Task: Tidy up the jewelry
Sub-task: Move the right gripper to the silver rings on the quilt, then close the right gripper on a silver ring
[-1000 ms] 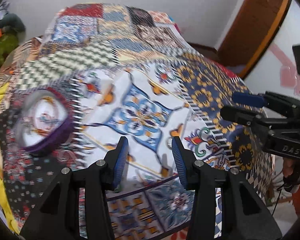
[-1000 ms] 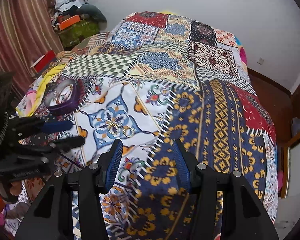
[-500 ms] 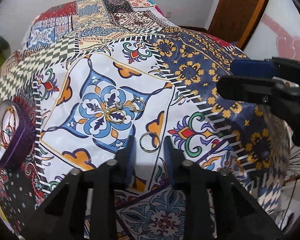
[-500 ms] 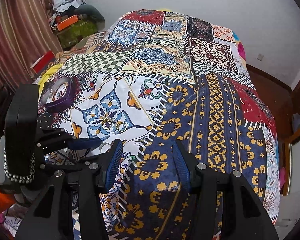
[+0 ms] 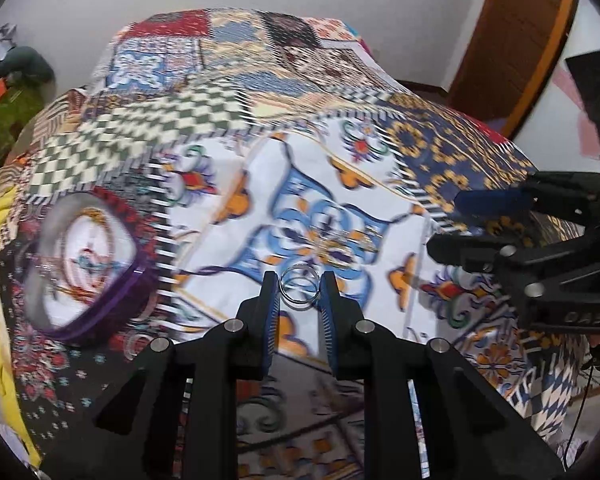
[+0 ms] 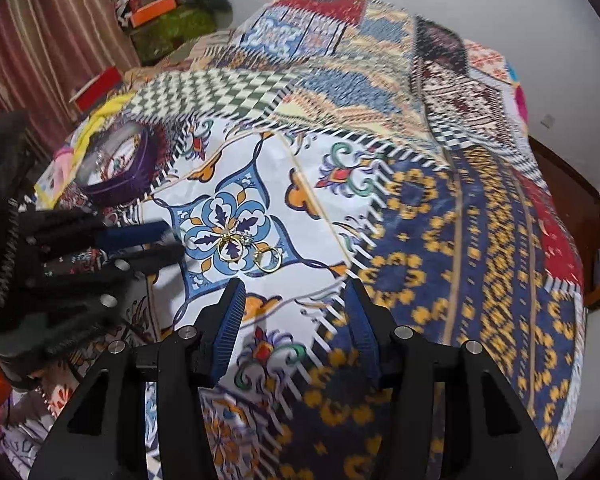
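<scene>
The left gripper pinches a thin silver ring at frame centre, likely mid-transfer to the round purple-walled jewelry tin at left, while the empty right gripper gapes wide.

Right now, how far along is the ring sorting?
Early. The left gripper holds one silver ring between its fingers, lifted off the bedspread. Gold rings lie on the blue flower pattern. The purple box waits open; its contents are blurred. The right gripper is open, empty.
</scene>
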`<action>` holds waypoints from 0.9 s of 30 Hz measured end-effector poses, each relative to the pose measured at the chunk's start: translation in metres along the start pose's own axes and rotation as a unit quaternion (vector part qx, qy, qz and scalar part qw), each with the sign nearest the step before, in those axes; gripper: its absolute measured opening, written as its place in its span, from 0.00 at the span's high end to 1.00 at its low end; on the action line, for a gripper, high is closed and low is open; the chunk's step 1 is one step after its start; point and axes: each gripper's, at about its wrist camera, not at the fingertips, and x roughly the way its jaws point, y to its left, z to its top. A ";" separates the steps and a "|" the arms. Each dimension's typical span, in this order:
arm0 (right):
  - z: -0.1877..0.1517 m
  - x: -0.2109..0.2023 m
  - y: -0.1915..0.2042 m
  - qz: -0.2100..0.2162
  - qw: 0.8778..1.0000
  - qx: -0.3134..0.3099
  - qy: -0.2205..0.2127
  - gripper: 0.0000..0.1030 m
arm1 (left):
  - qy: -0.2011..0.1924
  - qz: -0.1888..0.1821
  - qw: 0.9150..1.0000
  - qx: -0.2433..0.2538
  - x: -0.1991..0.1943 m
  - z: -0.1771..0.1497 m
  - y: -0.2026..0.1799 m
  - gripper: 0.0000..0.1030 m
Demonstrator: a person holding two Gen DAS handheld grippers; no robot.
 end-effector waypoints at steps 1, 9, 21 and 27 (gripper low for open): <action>0.003 0.005 0.002 0.002 1.000 -0.005 0.006 0.54 | -0.002 0.002 1.000 -0.001 -0.002 -0.001 0.002 0.81; 0.013 0.044 0.008 0.030 0.998 -0.011 0.062 0.54 | -0.017 0.005 1.000 -0.012 -0.005 0.003 0.015 0.81; 0.017 0.045 0.003 0.033 0.998 0.002 0.047 0.84 | -0.023 0.003 1.000 -0.016 -0.011 0.004 0.015 0.81; 0.024 0.026 0.004 0.023 1.000 0.003 0.015 0.84 | -0.043 0.010 0.999 -0.013 -0.033 0.008 0.015 0.81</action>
